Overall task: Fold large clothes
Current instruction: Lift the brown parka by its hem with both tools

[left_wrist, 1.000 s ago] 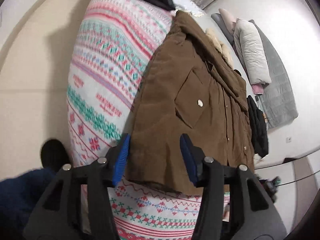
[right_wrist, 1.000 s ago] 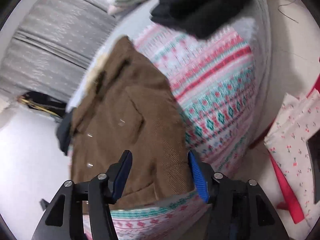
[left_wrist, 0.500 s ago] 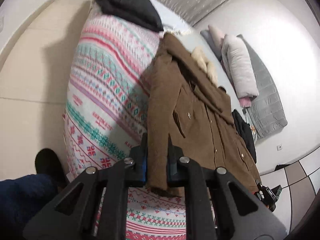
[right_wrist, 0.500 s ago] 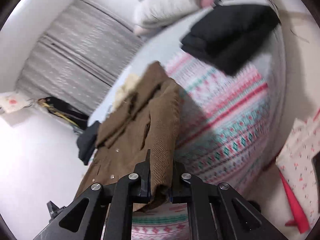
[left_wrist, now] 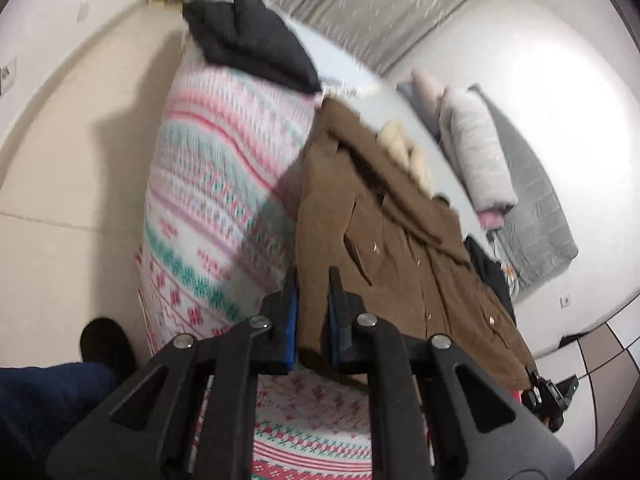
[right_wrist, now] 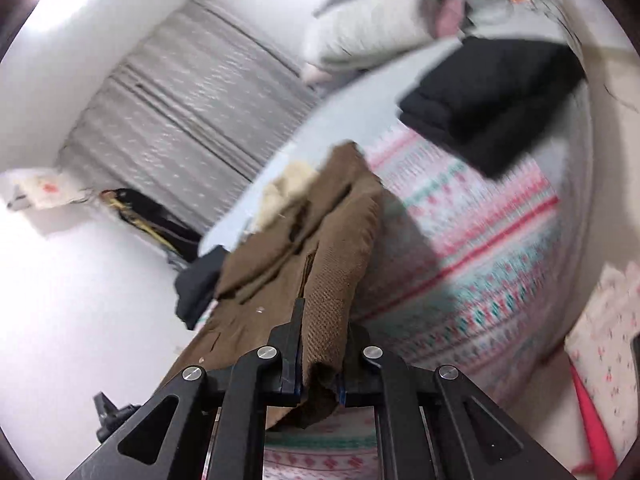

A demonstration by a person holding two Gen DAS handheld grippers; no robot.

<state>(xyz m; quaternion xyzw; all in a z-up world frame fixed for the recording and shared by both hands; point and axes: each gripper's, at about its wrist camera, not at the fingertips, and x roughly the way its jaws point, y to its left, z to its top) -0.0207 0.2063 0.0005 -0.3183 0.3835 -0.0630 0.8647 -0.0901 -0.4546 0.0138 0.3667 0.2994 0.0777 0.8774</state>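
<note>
Coat: a brown coat (left_wrist: pixel 400 248) lies in the middle of the left wrist view, on the bed; one side edge of it is pulled up off the blanket
Coat in right view: the brown coat (right_wrist: pixel 320 264) runs from the bottom middle up to the middle of the frame
Left gripper: the left gripper (left_wrist: pixel 313 312) at the bottom middle is clenched on a fold of the coat's edge; its jaws have just been closing, with the cloth between them
Right gripper: the right gripper (right_wrist: pixel 320 344) at the bottom middle is clenched on another fold of the coat's edge, and the cloth bunches between the blue pads
Blanket: a pink, green and white patterned blanket (left_wrist: pixel 224 200) covers the bed under the coat, left of it in the left wrist view
Black pile: folded black clothes (left_wrist: pixel 252 40) sit on the blanket at the upper middle of the left wrist view, well apart from the coat
Pillows: pale pillows (left_wrist: pixel 476 160) lie at the right of the frame on a grey quilt (left_wrist: pixel 536 216)
Dark cloth: a small dark cloth (right_wrist: pixel 200 284) lies just beside the coat, left of the middle in the right wrist view
Curtain: a grey curtain (right_wrist: pixel 188 112) hangs at the upper left of the right wrist view
Person: a blue trouser leg (left_wrist: pixel 44 404) and a black shoe (left_wrist: pixel 106 344) show at the lower left
Containers: I can see none
</note>
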